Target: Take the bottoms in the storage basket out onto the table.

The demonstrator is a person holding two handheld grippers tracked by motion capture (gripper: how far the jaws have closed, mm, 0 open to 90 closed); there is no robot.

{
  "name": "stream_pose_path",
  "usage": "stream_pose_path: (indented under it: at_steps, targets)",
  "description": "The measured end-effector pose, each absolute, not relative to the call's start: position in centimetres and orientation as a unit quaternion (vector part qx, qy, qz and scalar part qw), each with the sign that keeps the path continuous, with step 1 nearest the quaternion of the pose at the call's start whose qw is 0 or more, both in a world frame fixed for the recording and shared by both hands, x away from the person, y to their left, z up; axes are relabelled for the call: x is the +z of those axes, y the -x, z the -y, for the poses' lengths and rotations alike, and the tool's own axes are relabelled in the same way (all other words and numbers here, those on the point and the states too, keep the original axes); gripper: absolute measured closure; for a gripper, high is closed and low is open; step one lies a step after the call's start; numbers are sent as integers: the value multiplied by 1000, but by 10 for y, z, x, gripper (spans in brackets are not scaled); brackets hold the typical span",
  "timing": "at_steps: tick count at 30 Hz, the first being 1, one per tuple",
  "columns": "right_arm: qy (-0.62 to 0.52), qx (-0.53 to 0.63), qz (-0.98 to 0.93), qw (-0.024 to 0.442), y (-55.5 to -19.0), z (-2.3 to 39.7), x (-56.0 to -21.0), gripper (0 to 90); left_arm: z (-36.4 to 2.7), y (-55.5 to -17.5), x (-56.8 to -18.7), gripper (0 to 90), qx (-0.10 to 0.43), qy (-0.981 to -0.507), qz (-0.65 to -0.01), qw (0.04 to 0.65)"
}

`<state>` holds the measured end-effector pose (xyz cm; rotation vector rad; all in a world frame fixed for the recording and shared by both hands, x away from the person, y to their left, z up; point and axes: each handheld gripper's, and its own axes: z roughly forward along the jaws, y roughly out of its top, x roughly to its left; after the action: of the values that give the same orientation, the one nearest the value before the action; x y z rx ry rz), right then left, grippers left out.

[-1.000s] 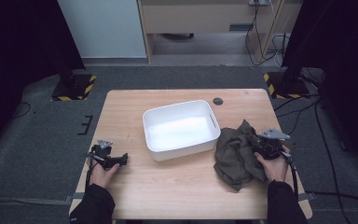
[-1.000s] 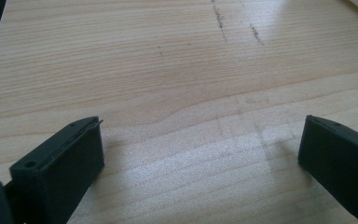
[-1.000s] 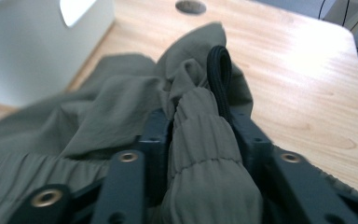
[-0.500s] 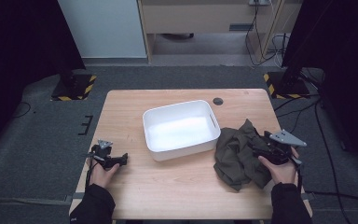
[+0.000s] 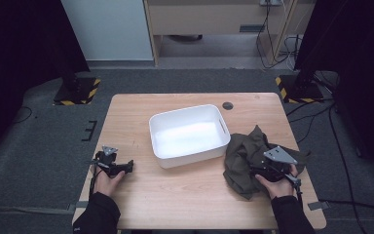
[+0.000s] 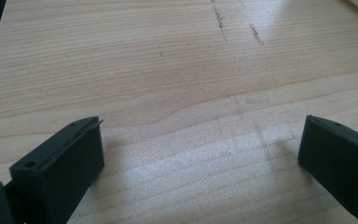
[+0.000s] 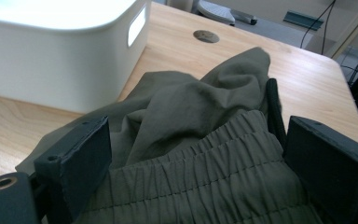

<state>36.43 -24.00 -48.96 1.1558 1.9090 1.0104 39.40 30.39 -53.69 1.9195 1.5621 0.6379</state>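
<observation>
A crumpled olive-green garment [image 5: 246,156] lies on the right side of the wooden table [image 5: 185,195], beside a white plastic bin [image 5: 187,134]. My right gripper [image 5: 259,173] rests on the garment's near part. In the right gripper view its jaws have just been opening and my right gripper [image 7: 200,126] stands wide. The garment's elastic waistband [image 7: 205,182] lies loose between the pads. My left gripper [image 5: 126,167] rests at the table's near left, and in its own view my left gripper [image 6: 201,120] is open over bare wood.
The empty bin has a handle slot [image 7: 136,25] facing the garment. A round cable grommet [image 5: 228,106] sits near the far edge. Black stands with yellow-striped bases [image 5: 75,92] flank the table on the grey floor.
My right hand has shifted across the garment, first to the right and then toward the near edge. The left hand has stayed put.
</observation>
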Motion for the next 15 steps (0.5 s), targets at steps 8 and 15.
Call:
stream_pose_path:
  at_steps: [8, 15]
  targets:
    - [-460, 357, -749, 316, -374, 242, -507, 57, -304, -394, -537, 0, 239, -719, -585, 289]
    - [-459, 348, -761, 298, -382, 251, -513, 63, -304, -394, -537, 0, 239, -719, -585, 289]
